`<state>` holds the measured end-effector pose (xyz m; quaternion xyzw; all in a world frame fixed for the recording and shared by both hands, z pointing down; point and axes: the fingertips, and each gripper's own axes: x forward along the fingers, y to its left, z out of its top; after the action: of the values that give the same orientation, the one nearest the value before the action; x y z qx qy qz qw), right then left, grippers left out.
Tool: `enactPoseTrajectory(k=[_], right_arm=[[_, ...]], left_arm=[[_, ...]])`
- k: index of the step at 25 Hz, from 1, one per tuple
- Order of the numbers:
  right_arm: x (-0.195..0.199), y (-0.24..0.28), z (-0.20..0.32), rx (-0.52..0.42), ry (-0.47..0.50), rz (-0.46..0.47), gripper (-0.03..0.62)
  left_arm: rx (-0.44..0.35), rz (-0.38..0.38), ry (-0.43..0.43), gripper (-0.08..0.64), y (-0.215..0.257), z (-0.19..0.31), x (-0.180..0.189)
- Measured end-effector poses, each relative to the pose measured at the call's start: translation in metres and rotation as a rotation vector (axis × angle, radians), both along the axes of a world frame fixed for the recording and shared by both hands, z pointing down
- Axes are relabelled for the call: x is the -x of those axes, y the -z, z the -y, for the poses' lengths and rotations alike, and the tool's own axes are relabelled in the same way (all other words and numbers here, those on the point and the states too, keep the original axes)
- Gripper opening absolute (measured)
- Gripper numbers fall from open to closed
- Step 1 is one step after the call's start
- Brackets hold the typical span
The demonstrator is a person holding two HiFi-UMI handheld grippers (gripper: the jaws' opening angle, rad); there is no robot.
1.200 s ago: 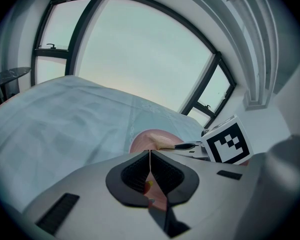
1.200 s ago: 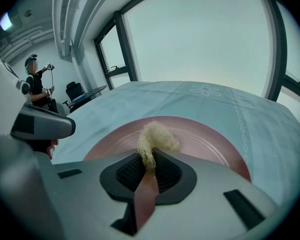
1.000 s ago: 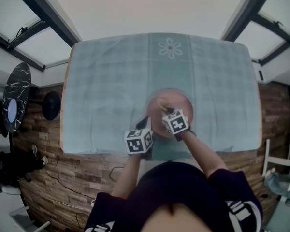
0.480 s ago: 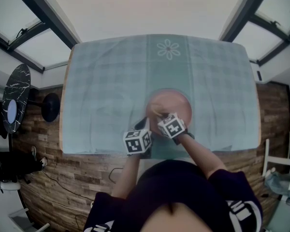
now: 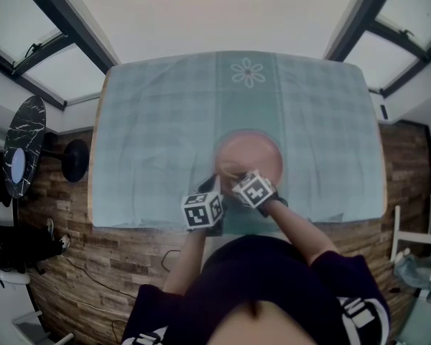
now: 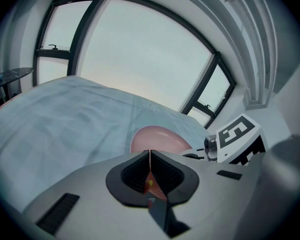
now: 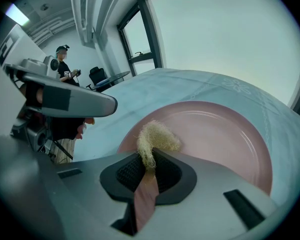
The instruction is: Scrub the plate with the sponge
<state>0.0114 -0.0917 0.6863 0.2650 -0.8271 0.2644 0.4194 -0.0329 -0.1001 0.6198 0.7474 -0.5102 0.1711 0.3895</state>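
Observation:
A pink plate [image 5: 255, 149] lies on the blue checked tablecloth [image 5: 151, 121] near the table's front edge. My left gripper [image 5: 210, 187] is at the plate's near-left edge; in the left gripper view its jaws stand shut [image 6: 149, 156] with the plate's rim [image 6: 157, 140] pinched between them. My right gripper [image 5: 233, 175] reaches over the plate's near-left part. It is shut [image 7: 149, 159] on a straw-coloured fibrous sponge [image 7: 155, 136], whose tuft sticks out past the jaws over the plate [image 7: 225, 134]. The sponge's lower side is hidden.
A flower print [image 5: 248, 72] marks the cloth at the far side. A round black marble side table [image 5: 23, 144] stands on the wooden floor at the left, a white chair [image 5: 416, 243] at the right. A person [image 7: 65, 64] stands far off by the windows.
My right gripper has slid the sponge across the plate, leftwards and towards me. The left gripper and the plate have stayed put.

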Motion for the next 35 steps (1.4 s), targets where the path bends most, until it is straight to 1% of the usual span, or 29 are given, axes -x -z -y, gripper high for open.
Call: enactPoseTrajectory(k=[4,11,19,25,27,35], right_arm=[[0.0,0.0,-0.011,0.03,0.038,-0.006,0.037],[-0.006,-0.003,-0.025,0.037,0.103,-0.046,0.037],[-0.018,-0.005,-0.048,0.115,0.18,-0.069,0.037],[-0.031,-0.004,-0.059,0.143,0.214,-0.087,0.037],[-0.039,-0.005,-0.06,0.137,0.225,-0.115,0.035],[-0.069,-0.008,-0.054,0.067,0.301,-0.276,0.037]], left_arm=[[0.0,0.004,-0.006,0.015,0.0,-0.004,-0.001],[0.001,0.013,-0.02,0.015,-0.002,-0.01,-0.002],[0.002,0.016,-0.034,0.015,-0.003,-0.014,-0.007],[0.005,0.016,-0.047,0.015,-0.003,-0.016,-0.01],[0.006,0.016,-0.051,0.015,-0.004,-0.016,-0.012],[0.006,0.013,-0.066,0.015,-0.004,-0.013,-0.016]])
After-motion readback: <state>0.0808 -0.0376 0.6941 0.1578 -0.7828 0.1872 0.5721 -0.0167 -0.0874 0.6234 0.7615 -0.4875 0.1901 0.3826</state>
